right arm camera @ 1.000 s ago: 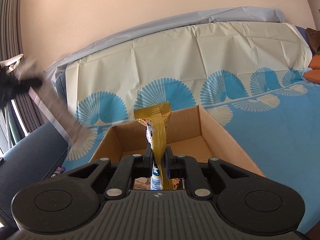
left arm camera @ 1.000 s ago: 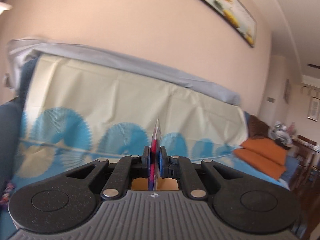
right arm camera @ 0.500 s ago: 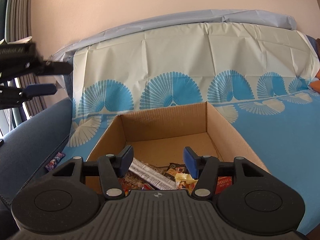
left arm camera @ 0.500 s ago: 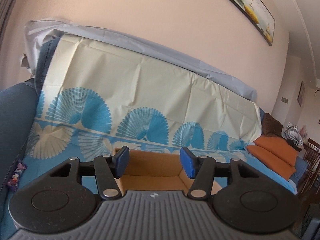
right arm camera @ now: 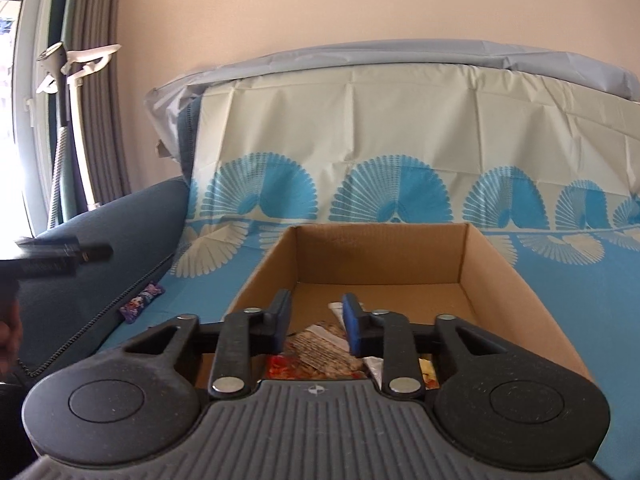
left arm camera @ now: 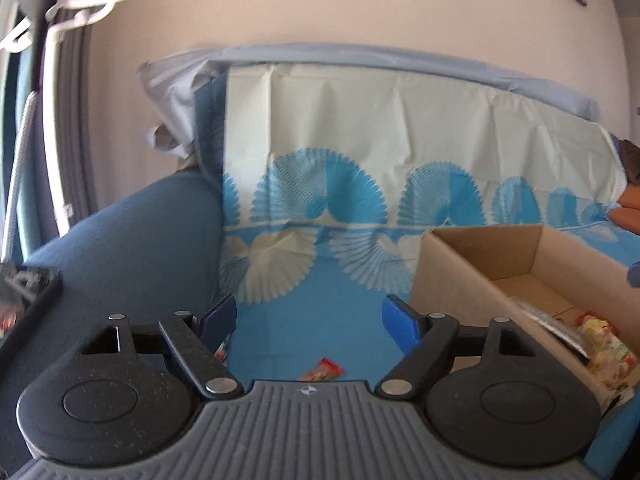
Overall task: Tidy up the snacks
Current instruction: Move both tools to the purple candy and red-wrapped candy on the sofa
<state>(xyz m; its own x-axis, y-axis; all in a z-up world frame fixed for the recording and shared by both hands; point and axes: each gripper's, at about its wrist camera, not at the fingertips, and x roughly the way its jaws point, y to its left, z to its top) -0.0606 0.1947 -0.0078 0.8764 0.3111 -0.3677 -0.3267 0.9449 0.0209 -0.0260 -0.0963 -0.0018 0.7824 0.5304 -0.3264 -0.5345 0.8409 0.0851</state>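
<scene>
Left gripper (left arm camera: pixel 308 320) hangs over the blue fan-print cloth (left arm camera: pixel 320 312) left of the cardboard box (left arm camera: pixel 452 276) – jaws wide and opening, nothing between them; an orange-red snack packet (left arm camera: pixel 322 370) lies flat on the cloth just under them, long axis slanting up to the right, red end uppermost. Right gripper (right arm camera: pixel 316 320) sits above the box's near end – jaws narrow and closing, empty, over loose snack wrappers (right arm camera: pixel 320 346) piled on the box floor. A purple snack packet (right arm camera: pixel 141 301) lies on the cloth beside the dark sofa arm (right arm camera: pixel 100 264), long axis slanting up-right.
</scene>
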